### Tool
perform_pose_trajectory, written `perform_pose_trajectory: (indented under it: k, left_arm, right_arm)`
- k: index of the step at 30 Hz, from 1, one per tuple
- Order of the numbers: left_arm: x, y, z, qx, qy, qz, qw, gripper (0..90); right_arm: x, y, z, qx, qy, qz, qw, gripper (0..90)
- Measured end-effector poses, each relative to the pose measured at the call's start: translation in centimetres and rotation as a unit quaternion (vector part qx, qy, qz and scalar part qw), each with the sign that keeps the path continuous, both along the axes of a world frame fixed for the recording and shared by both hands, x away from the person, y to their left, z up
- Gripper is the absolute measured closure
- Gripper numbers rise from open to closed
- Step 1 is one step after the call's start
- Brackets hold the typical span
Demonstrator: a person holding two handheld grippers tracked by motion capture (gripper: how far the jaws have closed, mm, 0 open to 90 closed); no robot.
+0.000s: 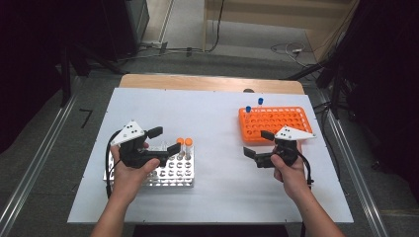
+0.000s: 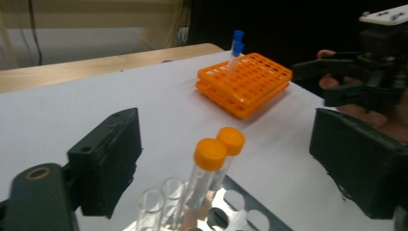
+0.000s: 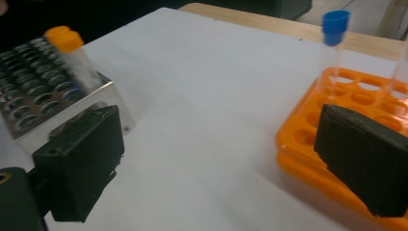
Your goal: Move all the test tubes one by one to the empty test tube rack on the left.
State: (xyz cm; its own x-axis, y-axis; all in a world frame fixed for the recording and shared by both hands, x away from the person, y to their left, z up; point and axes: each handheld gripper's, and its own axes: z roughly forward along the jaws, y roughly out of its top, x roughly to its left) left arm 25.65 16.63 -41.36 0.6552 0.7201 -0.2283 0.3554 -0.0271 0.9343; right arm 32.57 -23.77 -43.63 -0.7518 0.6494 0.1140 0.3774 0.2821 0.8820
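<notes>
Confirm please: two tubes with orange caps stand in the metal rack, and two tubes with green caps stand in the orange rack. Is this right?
Not quite: the high view shows the tubes in the orange rack have blue caps, not green. Two orange-capped tubes do stand in the metal rack.

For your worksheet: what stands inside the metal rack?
Two orange-capped tubes stand at a corner of the metal rack, with uncapped clear tubes beside them. The left gripper and hand cover the rack's left part.
</notes>
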Motion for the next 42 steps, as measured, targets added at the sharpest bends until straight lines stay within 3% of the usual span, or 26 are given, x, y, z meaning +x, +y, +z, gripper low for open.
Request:
perform_pose_trajectory:
  k: [2, 5, 12, 15, 20, 27, 31, 35, 42]
  left_arm:
    - [-0.1, -0.3, 0.1, -0.001, -0.001, -0.006, 1.0, 2.4]
    - [-0.2, -0.8, 0.2, -0.009, -0.003, -0.019, 0.9998, 0.1]
    - [-0.4, -2.6, 0.1, -0.002, -0.007, -0.046, 0.9989, 0.0]
    - [-0.4, -3.0, 0.0, 0.001, -0.005, -0.048, 0.9988, 0.0]
    - [-0.4, -3.0, -0.1, 0.003, -0.003, -0.047, 0.9989, 0.0]
    - [-0.4, -2.9, 0.0, 0.004, -0.004, -0.046, 0.9989, 0.0]
    - [-0.5, -3.1, 0.0, 0.007, -0.005, -0.048, 0.9988, 0.0]
    - [-0.5, -3.2, -0.1, 0.011, -0.003, -0.05, 0.9987, 0.0]
    - [-0.4, -3.2, -0.1, 0.01, -0.002, -0.05, 0.9987, 0.0]
  right_arm:
    - [0.8, -0.1, 0.0, -0.006, 0.001, -0.008, 1.0, 2.9]
    - [1.9, -0.3, 0.1, -0.013, 0.002, -0.019, 0.9997, 3.2]
    - [4.9, -1.3, 0.6, -0.002, 0.014, -0.061, 0.998, 6.1]
    - [6.2, -1.5, 0.4, -0.012, 0.019, -0.088, 0.9959, 6.2]
    - [8.1, -1.6, 0.1, -0.008, 0.031, -0.135, 0.9904, 24.7]
    - [10.0, -0.9, -0.8, -0.033, 0.037, -0.157, 0.9864, 45.0]
    - [10.9, -0.3, -1.7, -0.055, 0.042, -0.16, 0.9847, 54.7]
    - [11.7, 0.2, -2.6, -0.075, 0.048, -0.179, 0.9798, 61.8]
    - [12.1, 0.9, -3.0, -0.091, 0.029, -0.2, 0.9751, 72.1]
